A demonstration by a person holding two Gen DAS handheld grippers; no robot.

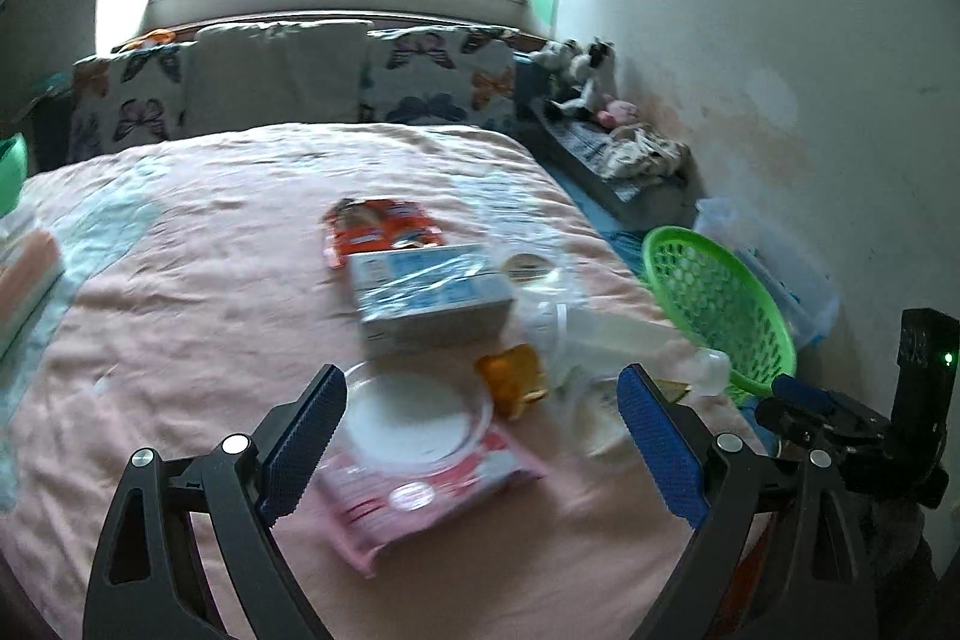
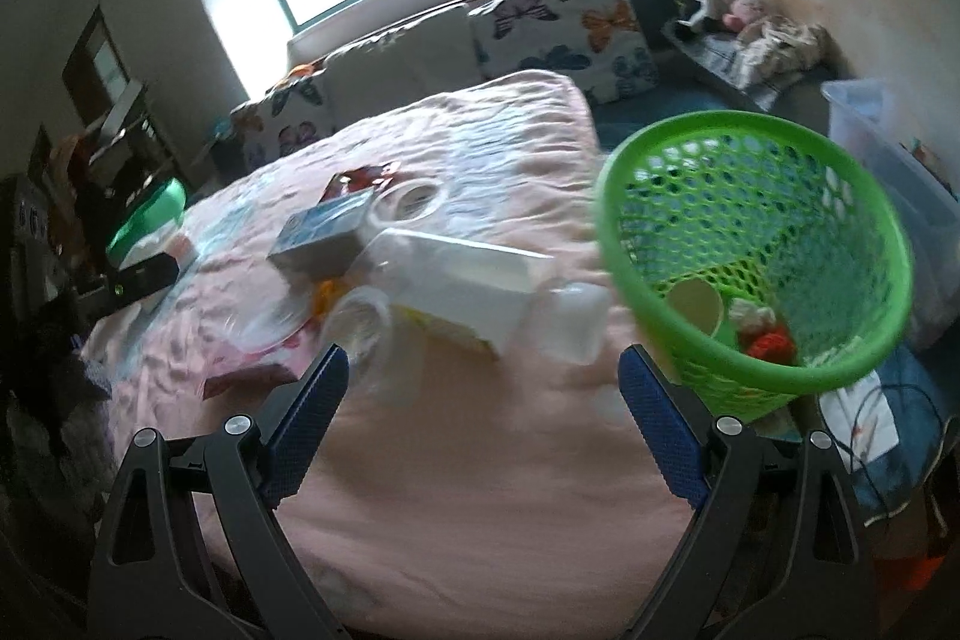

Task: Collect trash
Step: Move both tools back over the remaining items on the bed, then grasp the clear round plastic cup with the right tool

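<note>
Trash lies scattered on a pink bed cover (image 1: 180, 310): an orange snack bag (image 1: 384, 229), a blue and white carton (image 1: 429, 289), a clear round lid (image 1: 414, 415) on a pink packet (image 1: 420, 502), an orange wrapper (image 1: 513, 376) and clear plastic tubs (image 1: 576, 334). My left gripper (image 1: 480, 436) hangs open above the lid and packet, holding nothing. My right gripper (image 2: 483, 430) is open over bare cover, just short of a white box (image 2: 468, 292) and a clear cup (image 2: 360, 322). A green mesh basket (image 2: 756, 244) beside the bed's right edge holds a paper cup and crumpled scraps.
Butterfly pillows (image 1: 432, 76) line the headboard under a bright window. Soft toys (image 1: 582, 70) and cloth lie on a low shelf by the right wall. A clear storage bin (image 2: 888, 184) stands behind the basket. The right gripper's body (image 1: 852, 424) shows at the left view's right edge.
</note>
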